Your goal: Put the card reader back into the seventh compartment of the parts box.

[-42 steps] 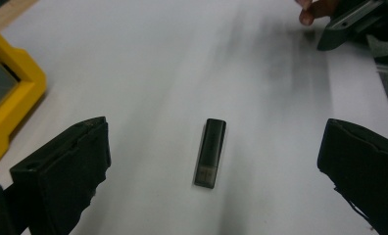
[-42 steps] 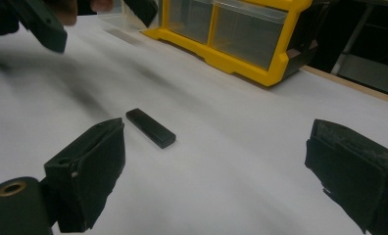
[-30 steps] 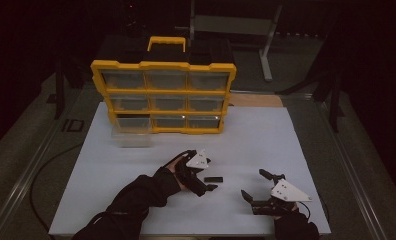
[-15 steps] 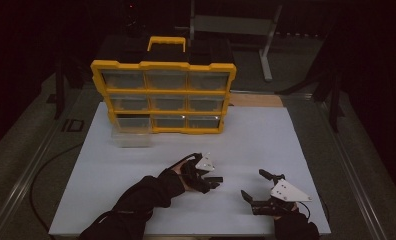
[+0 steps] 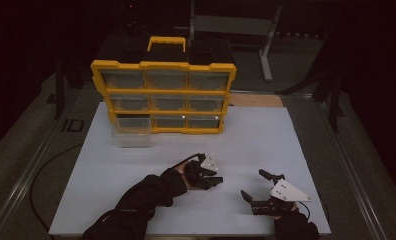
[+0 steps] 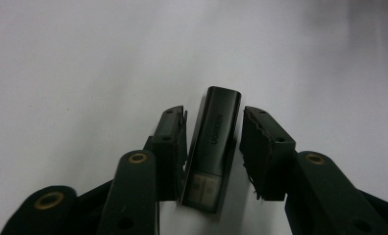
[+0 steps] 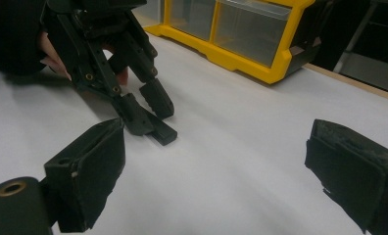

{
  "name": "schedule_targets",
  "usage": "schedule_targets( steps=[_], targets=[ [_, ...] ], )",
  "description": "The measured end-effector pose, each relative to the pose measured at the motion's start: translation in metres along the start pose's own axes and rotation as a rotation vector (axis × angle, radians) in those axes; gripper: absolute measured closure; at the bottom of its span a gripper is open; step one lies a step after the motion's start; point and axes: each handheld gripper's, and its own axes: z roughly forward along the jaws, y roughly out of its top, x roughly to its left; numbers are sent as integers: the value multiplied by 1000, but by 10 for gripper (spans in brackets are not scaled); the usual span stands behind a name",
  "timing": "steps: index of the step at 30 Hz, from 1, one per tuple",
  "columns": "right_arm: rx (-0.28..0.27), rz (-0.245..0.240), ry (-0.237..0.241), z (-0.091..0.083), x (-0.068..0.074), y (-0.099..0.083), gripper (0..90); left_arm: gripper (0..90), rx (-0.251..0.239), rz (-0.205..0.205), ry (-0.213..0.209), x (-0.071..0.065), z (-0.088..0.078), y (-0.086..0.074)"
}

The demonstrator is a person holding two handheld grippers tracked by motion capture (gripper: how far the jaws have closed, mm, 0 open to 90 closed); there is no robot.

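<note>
Left hand-held gripper [image 6: 212, 147], jaws closing, straddles the black adapter [image 6: 212, 147] without gripping, mid-table [image 5: 286, 130].

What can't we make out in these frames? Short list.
- Small dark rectangular adapter: left gripper view leaves a gap at one pad, so a firm grip by the left gripper, whose jaws have just been closing, is unclear.
- Yellow plastic drawer organizer: drawer contents, high view too dim and small.
- Pulled-out clear drawer: contents too faint in the high view.
- Right gripper: hand cut off by the high view's bottom edge.
</note>
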Motion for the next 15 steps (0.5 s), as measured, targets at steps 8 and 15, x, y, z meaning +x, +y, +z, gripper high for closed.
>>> schedule_targets(
  steps=[8, 15],
  targets=[
    [1, 2, 3, 1, 0, 0, 80, 693, 60, -26, 26, -5, 2, 9],
    [1, -3, 5, 1, 1, 1, 80, 732, 106, -28, 25, -5, 3, 15]
  ],
)
